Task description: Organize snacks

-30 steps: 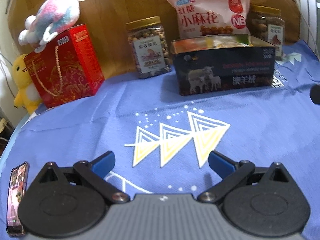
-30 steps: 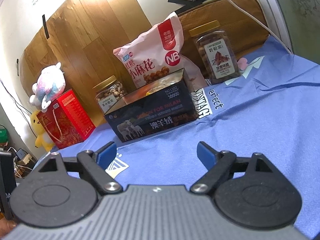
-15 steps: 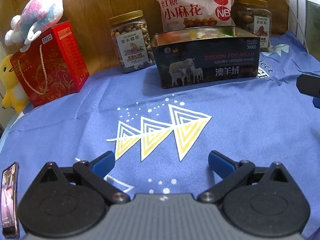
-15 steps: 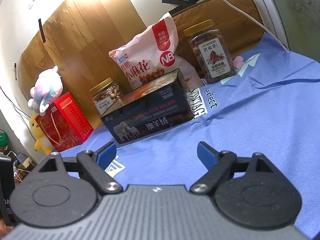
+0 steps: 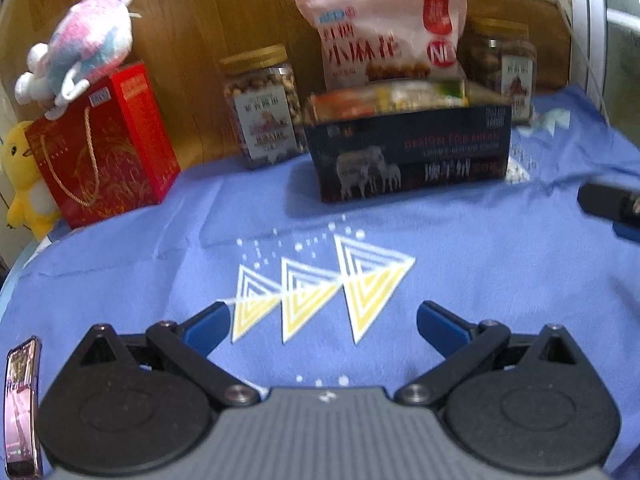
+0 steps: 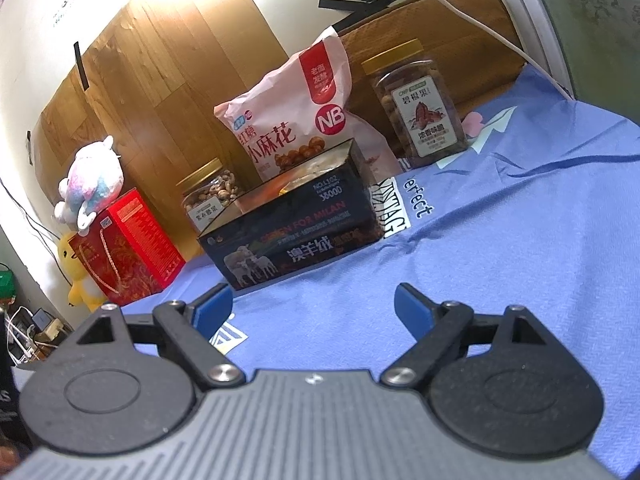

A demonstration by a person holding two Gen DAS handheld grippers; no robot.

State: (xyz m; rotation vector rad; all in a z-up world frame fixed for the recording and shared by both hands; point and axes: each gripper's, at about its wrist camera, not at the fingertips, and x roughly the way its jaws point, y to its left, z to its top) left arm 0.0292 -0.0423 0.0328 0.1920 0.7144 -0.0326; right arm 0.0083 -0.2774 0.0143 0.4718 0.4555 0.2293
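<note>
Left gripper: the black two-finger left gripper (image 5: 324, 322) with blue pads has its jaws spread wide and nothing between them, above the blue printed cloth (image 5: 480, 272).
Right gripper: the black two-finger right gripper (image 6: 314, 308) with blue pads is likewise spread and empty over the same cloth; its dark tip shows at the right edge of the left wrist view.
Under the left gripper: a white-and-yellow triangle print (image 5: 320, 284) on the cloth lies just ahead of the fingers.
Snack box: the dark open-topped cardboard box with a sheep picture (image 6: 296, 236) stands ahead of both grippers, well apart from them; colourful packets fill it, though the left wrist view is too blurred to tell which.
Snack bag: the pink plastic bag of twisted dough snacks (image 6: 288, 120) stands upright right behind the box, against the wooden board (image 6: 168, 64).
Left jar: the clear plastic jar of nuts with a gold lid (image 5: 262, 108) stands left of the box, near it.
Right jar: the clear plastic jar of pecans with a gold lid (image 6: 416, 108) stands right of the bag, behind the box.
Far left: a red gift box with a cord handle (image 5: 102, 148) carries a pink-and-blue plush toy (image 5: 80, 48); a yellow plush chick (image 5: 24, 176) sits beside it.
Near left edge: a smartphone with a lit screen (image 5: 20, 404) lies beside the left gripper's body.
</note>
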